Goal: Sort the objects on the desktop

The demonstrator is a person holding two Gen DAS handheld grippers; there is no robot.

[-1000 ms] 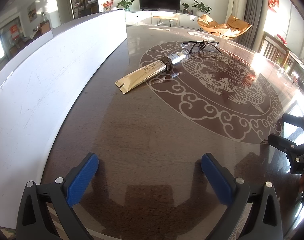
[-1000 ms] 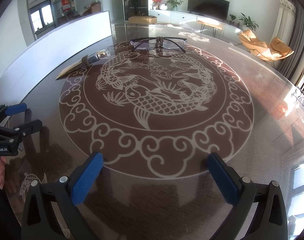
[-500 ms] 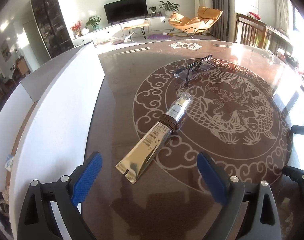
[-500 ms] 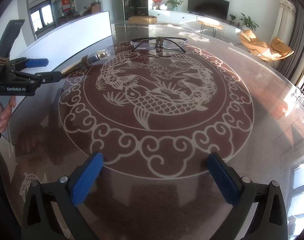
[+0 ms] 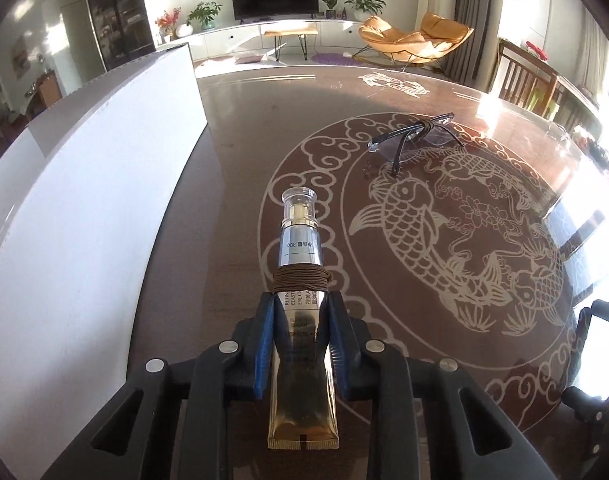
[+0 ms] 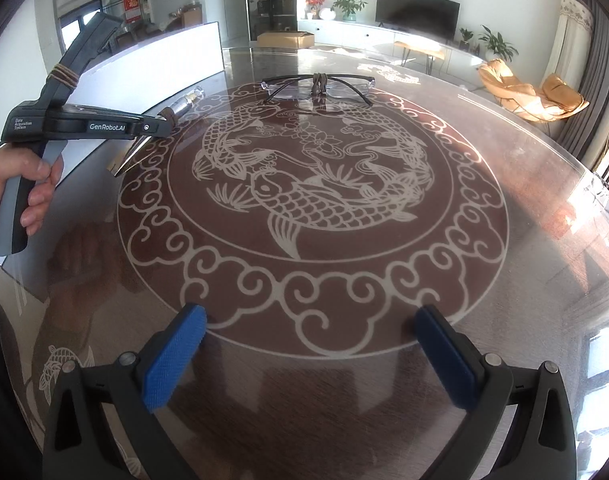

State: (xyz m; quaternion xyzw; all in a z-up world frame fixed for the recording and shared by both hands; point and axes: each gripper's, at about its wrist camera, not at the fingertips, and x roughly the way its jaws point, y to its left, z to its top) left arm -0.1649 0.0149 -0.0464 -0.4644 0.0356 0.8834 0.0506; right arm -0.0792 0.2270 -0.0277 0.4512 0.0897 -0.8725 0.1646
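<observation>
Left wrist: closing left tongs [image 5: 300, 322] around gold tube [image 5: 302, 364], seemingly pinched

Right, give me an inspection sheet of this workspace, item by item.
Surface: glossy dark round table with pale koi medallion.
Job's things: gold cosmetic tube, brown cord wound round it; clear rimless glasses lying beyond.
Clutter: white board along the table edge.
Grippers: left gripper closing, blue fingers pinching the tube; right gripper open, nothing between.
Cables: nothing seen.
Surroundings: living room, television, orange chairs.
</observation>
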